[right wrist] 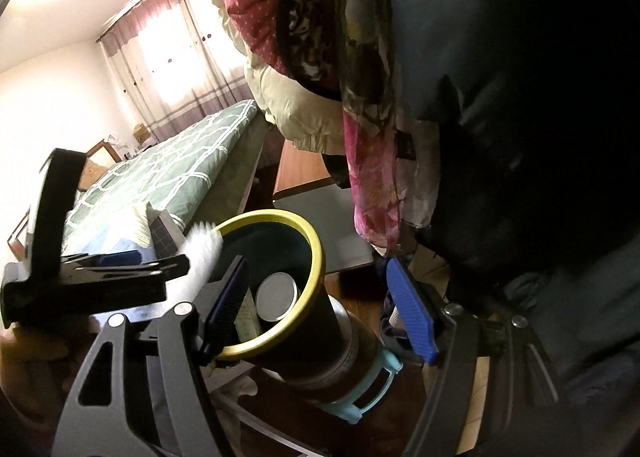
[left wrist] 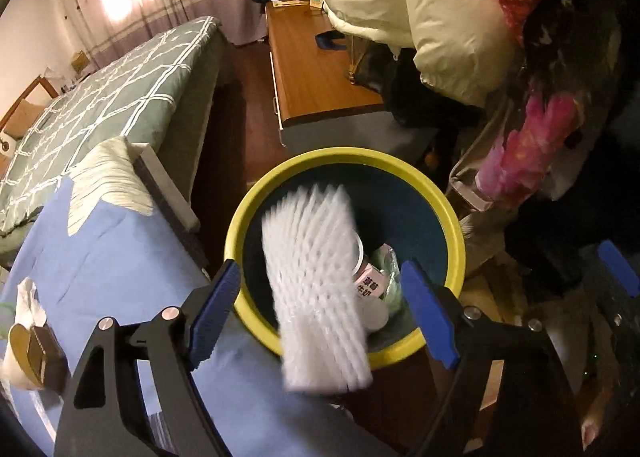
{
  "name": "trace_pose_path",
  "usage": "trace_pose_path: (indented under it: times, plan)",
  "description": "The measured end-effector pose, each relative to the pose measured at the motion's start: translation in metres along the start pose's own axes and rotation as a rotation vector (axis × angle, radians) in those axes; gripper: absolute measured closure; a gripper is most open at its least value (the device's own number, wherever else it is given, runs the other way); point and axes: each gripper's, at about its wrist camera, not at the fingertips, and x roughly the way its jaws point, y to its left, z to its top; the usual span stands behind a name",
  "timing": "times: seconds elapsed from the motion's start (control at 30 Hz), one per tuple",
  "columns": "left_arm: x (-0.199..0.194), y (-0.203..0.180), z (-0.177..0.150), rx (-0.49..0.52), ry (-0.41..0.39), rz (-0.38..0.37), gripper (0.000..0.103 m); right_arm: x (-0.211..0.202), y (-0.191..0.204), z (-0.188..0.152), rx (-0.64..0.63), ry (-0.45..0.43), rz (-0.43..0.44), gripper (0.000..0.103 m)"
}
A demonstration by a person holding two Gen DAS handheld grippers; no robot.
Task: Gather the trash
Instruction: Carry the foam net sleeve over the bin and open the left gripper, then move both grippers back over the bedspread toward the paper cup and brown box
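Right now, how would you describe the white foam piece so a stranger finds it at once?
Find the round bin with the yellow rim beside the blue-covered table. The white foam net sleeve hangs over its opening, between the open left gripper fingers. Unlike the tissues nearby, it is ribbed and mesh-like.

A blue-covered table (left wrist: 120, 257) is seen carrying a folded white cloth (left wrist: 108, 177) at its far edge and crumpled tissue (left wrist: 24, 297) near its left side, while a yellow-rimmed bin (left wrist: 452, 217) stands just beside it.
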Motion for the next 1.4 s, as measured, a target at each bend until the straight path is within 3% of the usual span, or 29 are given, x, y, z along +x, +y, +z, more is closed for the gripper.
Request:
trace_pose_path:
  times: [0.1, 0.3, 0.5, 0.63, 0.83, 1.1, 1.27, 1.4]
  plan:
    - [-0.018, 0.013, -0.012, -0.034, -0.021, -0.015, 0.022, 0.004, 0.003, -0.002, -0.004, 0.007, 0.005, 0.035]
    - [-0.065, 0.052, -0.053, -0.11, -0.109, 0.025, 0.012, 0.013, 0.026, -0.01, -0.05, 0.04, 0.026, 0.034]
    - [-0.116, 0.121, -0.115, -0.248, -0.172, 0.088, 0.009, 0.015, 0.075, -0.019, -0.137, 0.068, 0.086, 0.034]
    - [-0.151, 0.181, -0.166, -0.363, -0.22, 0.181, 0.008, 0.013, 0.119, -0.026, -0.215, 0.074, 0.132, 0.033]
    - [-0.193, 0.267, -0.242, -0.514, -0.272, 0.395, 0.007, 0.015, 0.203, -0.042, -0.334, 0.106, 0.245, 0.033]
    - [-0.202, 0.344, -0.299, -0.626, -0.323, 0.548, 0.007, 0.036, 0.329, -0.075, -0.527, 0.18, 0.401, 0.033]
    - [-0.181, 0.36, -0.316, -0.682, -0.326, 0.511, 0.007, 0.059, 0.392, -0.102, -0.689, 0.21, 0.415, 0.033]
    - [-0.166, 0.368, -0.322, -0.708, -0.293, 0.484, 0.007, 0.081, 0.419, -0.118, -0.769, 0.245, 0.401, 0.033]
